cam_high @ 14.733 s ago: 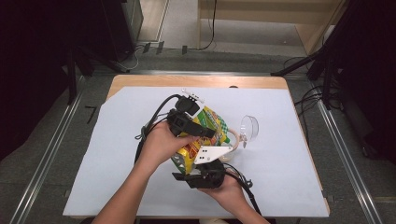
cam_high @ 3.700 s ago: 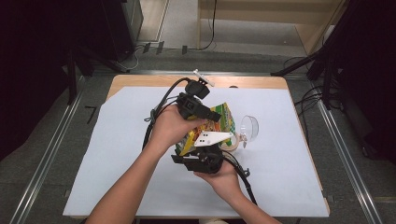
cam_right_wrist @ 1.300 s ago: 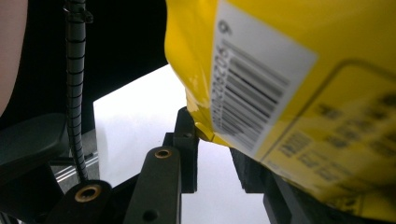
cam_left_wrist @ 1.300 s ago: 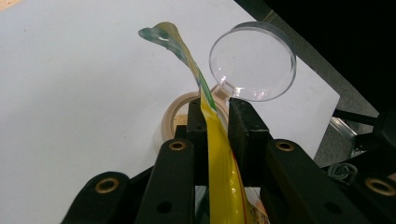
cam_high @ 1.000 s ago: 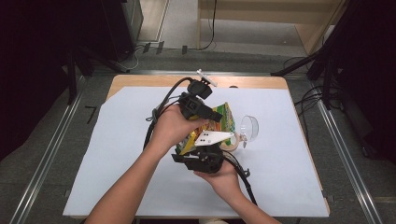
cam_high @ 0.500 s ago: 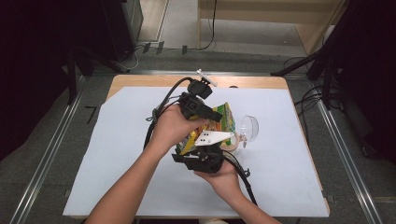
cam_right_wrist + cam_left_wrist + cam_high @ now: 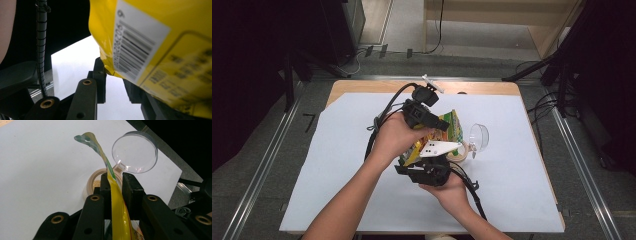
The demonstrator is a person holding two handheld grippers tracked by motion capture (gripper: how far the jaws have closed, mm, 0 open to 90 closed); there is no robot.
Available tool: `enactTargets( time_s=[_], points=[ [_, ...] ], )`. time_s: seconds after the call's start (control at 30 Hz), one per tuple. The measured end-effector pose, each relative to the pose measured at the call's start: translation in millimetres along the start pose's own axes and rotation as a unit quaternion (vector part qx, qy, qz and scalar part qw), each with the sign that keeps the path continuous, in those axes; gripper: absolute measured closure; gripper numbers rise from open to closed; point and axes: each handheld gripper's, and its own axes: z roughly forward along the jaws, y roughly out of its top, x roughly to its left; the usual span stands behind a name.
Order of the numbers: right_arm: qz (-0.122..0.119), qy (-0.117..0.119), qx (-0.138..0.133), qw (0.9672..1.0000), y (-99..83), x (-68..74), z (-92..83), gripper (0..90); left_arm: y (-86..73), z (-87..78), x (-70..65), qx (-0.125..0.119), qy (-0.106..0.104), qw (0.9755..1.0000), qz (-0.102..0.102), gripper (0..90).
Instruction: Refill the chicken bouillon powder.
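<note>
One yellow snack bag is held up above the white worktop between two grippers. The left gripper has its jaws closed on the bag's thin top seal, and the right gripper pinches a lower corner, probably so that the seal can be pulled open. Near the bag, on the worktop, lie one roll of tape and one clear round lid.

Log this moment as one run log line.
left tongs: shut on yellow bag | right tongs: shut on yellow bag | clear lid: on table
</note>
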Motion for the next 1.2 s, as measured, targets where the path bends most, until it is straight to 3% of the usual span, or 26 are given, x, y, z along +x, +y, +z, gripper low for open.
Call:
enactTargets(
  time_s=[0.83,1.2],
  points=[
    [0.001,-0.001,0.001,1.0000,0.0,-0.5,-0.4,74.4,1.0,0.8,0.4,0.003,-0.001,1.0000,-0.002,79.2],
    [-0.001,0.001,-0.004,1.0000,0.1,0.1,-0.8,74.8,2.3,0.0,-4.8,0.007,0.006,0.9999,0.008,79.0]
  ],
)
